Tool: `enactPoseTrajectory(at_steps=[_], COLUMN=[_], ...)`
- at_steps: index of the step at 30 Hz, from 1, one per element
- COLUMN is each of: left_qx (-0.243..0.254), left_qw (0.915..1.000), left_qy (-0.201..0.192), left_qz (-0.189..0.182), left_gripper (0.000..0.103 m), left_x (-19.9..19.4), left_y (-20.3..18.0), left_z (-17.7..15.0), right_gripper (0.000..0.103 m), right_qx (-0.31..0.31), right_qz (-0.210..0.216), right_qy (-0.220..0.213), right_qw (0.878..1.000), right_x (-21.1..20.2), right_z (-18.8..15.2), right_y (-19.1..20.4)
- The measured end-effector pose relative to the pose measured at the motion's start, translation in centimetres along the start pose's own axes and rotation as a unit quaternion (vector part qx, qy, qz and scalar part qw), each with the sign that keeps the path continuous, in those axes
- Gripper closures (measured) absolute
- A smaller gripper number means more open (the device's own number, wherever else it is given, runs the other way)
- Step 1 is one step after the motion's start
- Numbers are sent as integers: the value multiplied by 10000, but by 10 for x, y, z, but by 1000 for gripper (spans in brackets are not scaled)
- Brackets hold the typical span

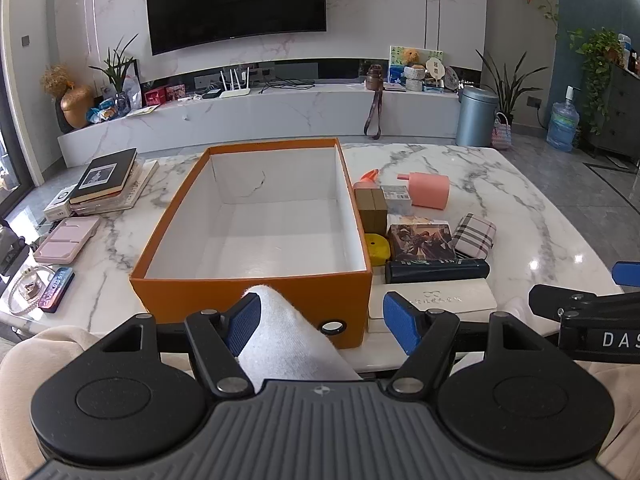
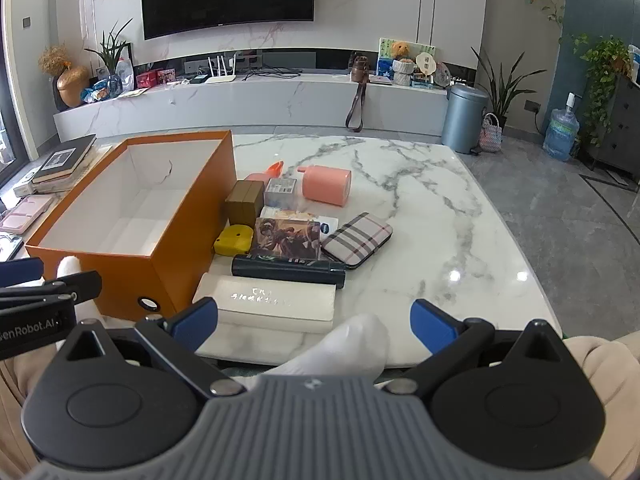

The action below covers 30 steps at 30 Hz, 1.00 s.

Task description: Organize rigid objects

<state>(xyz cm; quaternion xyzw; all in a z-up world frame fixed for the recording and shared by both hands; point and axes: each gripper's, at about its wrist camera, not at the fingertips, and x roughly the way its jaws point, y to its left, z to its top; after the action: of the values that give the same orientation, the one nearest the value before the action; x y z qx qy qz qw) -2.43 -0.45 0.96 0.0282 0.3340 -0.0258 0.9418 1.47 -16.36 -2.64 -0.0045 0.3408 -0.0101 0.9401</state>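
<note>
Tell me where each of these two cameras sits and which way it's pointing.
Left wrist: on the left gripper, facing the orange box head-on; open blue fingers, a white sock and the right gripper's edge show.
Right wrist: on the right gripper, facing the white case and black case; open fingers and a white sock show.
Shared: box, marble table, TV wall.

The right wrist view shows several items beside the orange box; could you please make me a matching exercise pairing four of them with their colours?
Things:
1. Cylindrical container
2. Small rounded block
3. Long slim case
4. Flat case

Colours:
A. Black
B. Plaid, beige with dark stripes
C. Pink
D. Yellow

Pairs: 1-C, 2-D, 3-A, 4-B
</note>
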Motion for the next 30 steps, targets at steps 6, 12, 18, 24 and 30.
enactPoseTrajectory(at_steps=[6, 12, 18, 24, 30], left_qx=[70, 238, 1248, 2468, 3660], left_qw=[9999, 9985, 9851, 9494, 9019], left_qy=[82, 222, 291, 527, 812], left_qz=[-88, -445, -1147, -1871, -2145], left_gripper=[20, 23, 35, 44, 44], left_x=[3, 11, 26, 54, 91], left_y=[-2, -8, -35, -68, -103], left_z=[2, 2, 4, 12, 11], right_gripper=[2, 8, 32, 50, 53], right_qx=[2, 51, 93, 2, 329], right_qz=[36, 134, 371, 596, 848], right_qy=[15, 96, 419, 723, 1101], right_qw=[10000, 9999, 9984, 9956, 9898], right_x=[3, 11, 32, 55, 85], right_z=[-1, -4, -3, -1, -3], right_y=[-1, -6, -25, -42, -59])
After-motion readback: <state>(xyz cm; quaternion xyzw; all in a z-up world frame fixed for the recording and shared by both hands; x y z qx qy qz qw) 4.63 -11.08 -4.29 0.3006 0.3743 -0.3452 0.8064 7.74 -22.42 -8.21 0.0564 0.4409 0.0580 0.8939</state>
